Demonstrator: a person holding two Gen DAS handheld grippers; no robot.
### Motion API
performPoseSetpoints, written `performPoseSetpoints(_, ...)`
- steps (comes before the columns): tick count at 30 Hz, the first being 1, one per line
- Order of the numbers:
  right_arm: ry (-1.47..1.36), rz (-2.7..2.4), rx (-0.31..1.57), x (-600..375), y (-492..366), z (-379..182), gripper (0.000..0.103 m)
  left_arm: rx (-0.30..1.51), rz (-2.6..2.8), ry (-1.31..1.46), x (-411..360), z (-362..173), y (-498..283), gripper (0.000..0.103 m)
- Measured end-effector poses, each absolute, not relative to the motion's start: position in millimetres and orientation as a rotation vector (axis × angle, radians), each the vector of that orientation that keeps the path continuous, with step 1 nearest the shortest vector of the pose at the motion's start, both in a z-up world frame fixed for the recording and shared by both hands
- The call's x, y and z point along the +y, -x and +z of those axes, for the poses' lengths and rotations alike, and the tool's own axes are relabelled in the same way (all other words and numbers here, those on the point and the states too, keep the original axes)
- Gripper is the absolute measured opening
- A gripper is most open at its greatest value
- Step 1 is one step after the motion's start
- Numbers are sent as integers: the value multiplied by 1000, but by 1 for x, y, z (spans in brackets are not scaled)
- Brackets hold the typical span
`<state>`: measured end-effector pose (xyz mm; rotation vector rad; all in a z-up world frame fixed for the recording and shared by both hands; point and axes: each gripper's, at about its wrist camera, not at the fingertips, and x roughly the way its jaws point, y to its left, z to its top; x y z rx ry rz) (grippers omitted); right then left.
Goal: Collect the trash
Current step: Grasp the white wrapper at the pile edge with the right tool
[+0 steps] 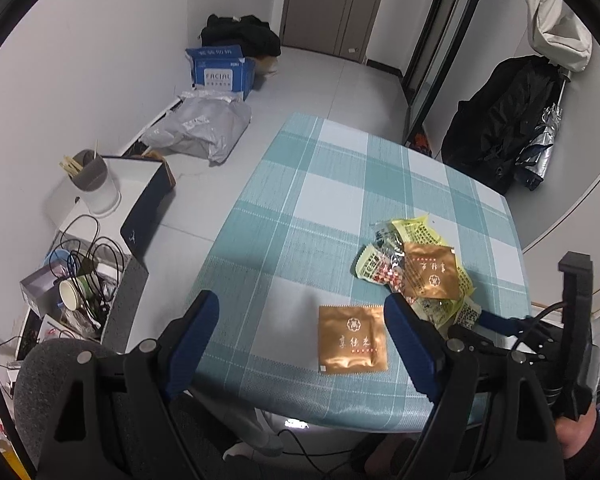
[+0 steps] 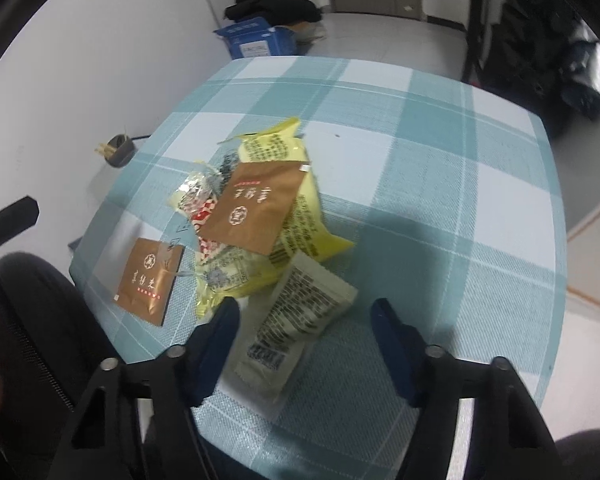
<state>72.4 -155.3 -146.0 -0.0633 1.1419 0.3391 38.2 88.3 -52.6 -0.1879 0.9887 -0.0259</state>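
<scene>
Pale wrapper [image 2: 296,320] between right claw [image 2: 305,314] jaws

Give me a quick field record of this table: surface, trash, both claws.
surface: table with teal checked cloth
loose wrapper: gold packet lying flat, apart from the pile
pile: yellow wrappers under a second gold packet
left claw: open, above the loose packet
right claw: open, pale wrapper between its fingers
</scene>
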Motion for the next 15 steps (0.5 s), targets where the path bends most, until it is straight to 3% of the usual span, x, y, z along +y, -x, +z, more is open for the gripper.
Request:
performPoseSetpoints(1,71,346,1150,-154,-73,-148,47,995,-32,189,88,-53,-38,82)
performPoseSetpoints(2,86,343,1139,-152,-71,-148,44,999,-33,186,89,-53,-39,82)
performPoseSetpoints(15,102,342,1062,-160,-57,-138,20,1052,-38,188,88,-59,-41,82)
